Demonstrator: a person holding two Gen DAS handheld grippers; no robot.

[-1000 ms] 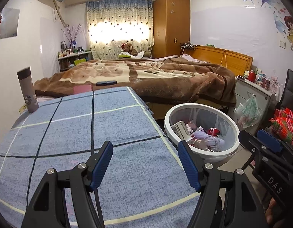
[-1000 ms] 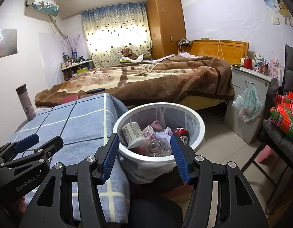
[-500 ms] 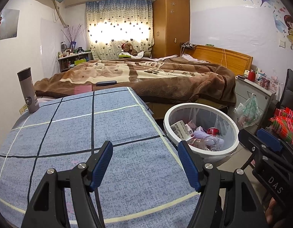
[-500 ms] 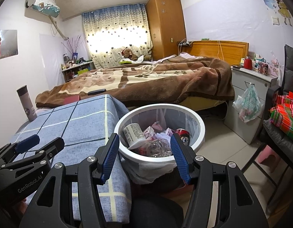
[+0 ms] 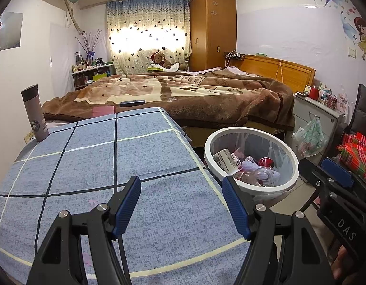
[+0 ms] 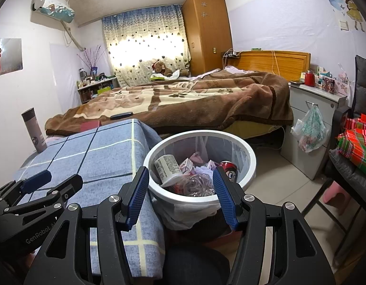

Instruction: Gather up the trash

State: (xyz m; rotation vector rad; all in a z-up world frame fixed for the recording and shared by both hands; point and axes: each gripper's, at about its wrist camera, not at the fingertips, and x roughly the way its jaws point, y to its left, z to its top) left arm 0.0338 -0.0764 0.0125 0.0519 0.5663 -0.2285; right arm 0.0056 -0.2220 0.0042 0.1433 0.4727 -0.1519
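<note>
The right gripper [image 6: 180, 190] hangs wide and empty just above the near rim of the round white plastic bin with a clear liner [image 6: 250, 156], holding a paper cup, a red can and wrappers. The left gripper [image 5: 181, 204], equally wide and empty, hovers over the blue checked tablecloth [image 5: 88, 161]; the bin lies to its right, so the right hand is nearer.

**Bin beside the table, bed behind**

The bin [image 6: 250, 163] stands on the floor just right of the table [image 5: 92, 166], with a cup [image 6: 167, 167], a can [image 6: 229, 169] and wrappers in it. A flask [image 5: 35, 116] stands on the table's far left corner. The bed [image 5: 183, 95] lies behind both.
</note>
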